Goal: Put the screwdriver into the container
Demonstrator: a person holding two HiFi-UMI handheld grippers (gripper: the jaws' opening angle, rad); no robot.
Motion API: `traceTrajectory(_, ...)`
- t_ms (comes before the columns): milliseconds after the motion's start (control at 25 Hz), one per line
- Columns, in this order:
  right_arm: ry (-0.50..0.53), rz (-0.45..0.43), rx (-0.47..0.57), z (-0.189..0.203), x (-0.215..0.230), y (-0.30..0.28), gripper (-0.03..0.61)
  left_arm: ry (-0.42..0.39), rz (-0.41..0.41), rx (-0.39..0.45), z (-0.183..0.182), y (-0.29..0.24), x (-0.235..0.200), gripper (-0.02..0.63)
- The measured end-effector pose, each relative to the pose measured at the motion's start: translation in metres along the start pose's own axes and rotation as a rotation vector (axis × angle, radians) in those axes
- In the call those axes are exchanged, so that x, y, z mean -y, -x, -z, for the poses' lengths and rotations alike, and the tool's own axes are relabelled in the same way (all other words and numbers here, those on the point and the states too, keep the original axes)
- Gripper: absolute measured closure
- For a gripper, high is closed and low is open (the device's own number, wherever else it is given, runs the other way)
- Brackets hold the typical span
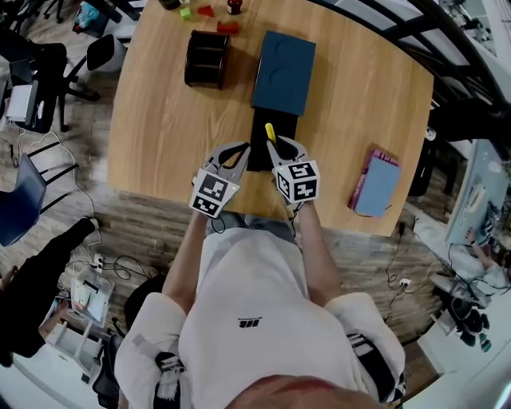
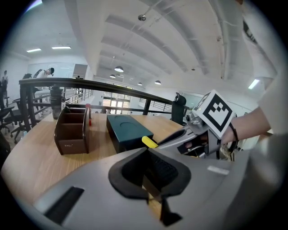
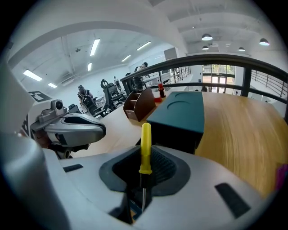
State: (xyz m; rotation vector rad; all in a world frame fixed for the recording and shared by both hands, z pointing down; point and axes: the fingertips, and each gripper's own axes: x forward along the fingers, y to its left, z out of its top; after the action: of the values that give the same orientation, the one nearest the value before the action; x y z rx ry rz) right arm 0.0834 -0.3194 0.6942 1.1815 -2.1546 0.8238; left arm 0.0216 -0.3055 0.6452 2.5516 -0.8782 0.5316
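Note:
My right gripper is shut on a screwdriver. Its yellow handle sticks out past the jaws toward the table's far side, and the thin shaft runs back between the pads. The yellow tip also shows in the left gripper view, beside the right gripper. My left gripper hovers just left of it, jaws together with nothing in them. The brown compartmented container stands at the far left of the wooden table.
A dark teal box lies straight ahead of both grippers, with a black block at its near end. A pink and blue book rests near the right edge. Small red and green pieces sit at the far edge.

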Motion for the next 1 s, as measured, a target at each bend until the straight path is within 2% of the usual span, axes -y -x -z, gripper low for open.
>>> traceTrajectory(1000, -0.027, 0.059, -0.146, 0.015, 0.006, -0.038, 0.517, 0.017, 0.031, -0.026, 0.008, -0.008, -0.016, 0.601)
